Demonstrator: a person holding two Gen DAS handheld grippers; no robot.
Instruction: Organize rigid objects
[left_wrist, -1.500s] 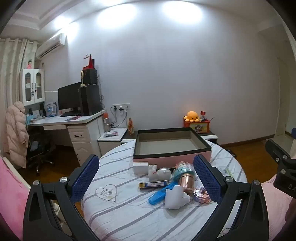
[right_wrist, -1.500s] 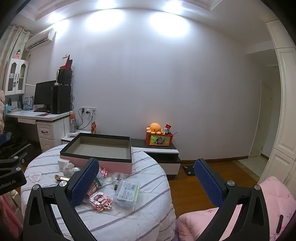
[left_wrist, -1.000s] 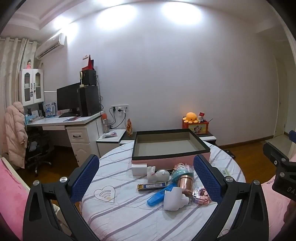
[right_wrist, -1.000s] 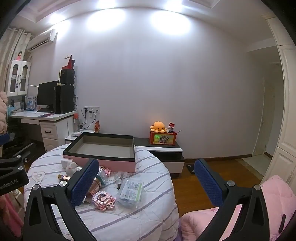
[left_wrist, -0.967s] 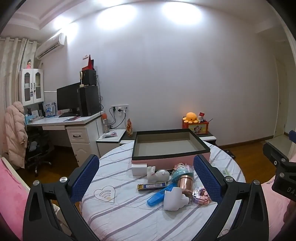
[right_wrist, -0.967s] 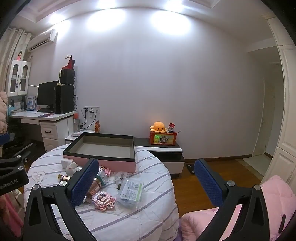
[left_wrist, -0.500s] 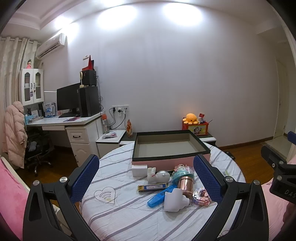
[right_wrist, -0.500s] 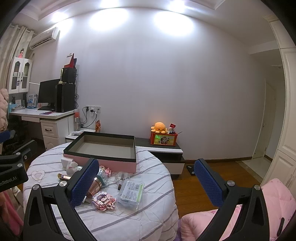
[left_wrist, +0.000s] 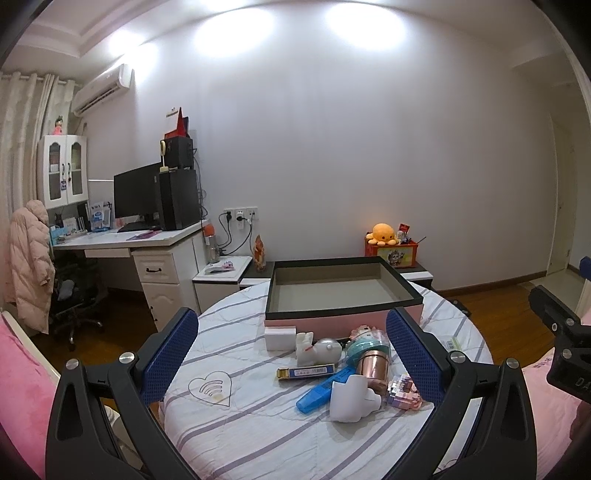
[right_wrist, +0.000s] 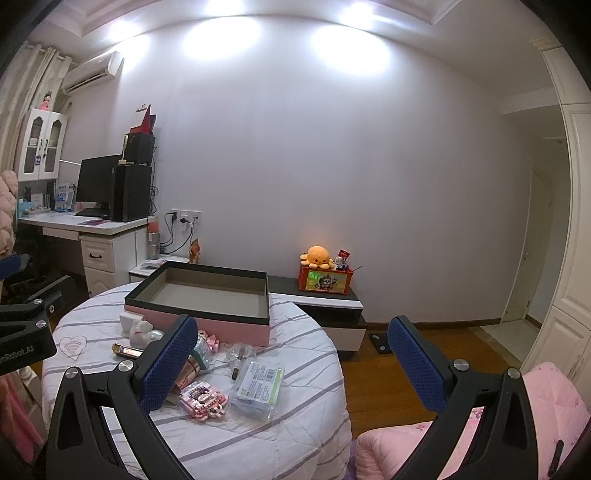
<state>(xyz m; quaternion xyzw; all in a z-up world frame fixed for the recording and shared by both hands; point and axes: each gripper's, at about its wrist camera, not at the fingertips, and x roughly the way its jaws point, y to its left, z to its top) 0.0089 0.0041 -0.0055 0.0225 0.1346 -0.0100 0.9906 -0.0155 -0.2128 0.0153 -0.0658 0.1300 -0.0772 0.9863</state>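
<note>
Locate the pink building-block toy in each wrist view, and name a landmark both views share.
Left wrist: pink block toy lies low right of centre, beside the left claw's right finger.
Right wrist: it lies low left of centre, by the right claw's left finger.
Shared landmark: the black-rimmed pink box behind the clutter.

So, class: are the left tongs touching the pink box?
Apart. In the left wrist view the left tongs hang open above the table, with striped cloth and toys between them and the pink box.

The left black two-finger gripper with blue textured pads (left_wrist: 291, 354) hovers level, jaws spread wide and holding nothing. The right black gripper with matching blue pads (right_wrist: 291, 358) likewise gapes wide, unloaded.
</note>
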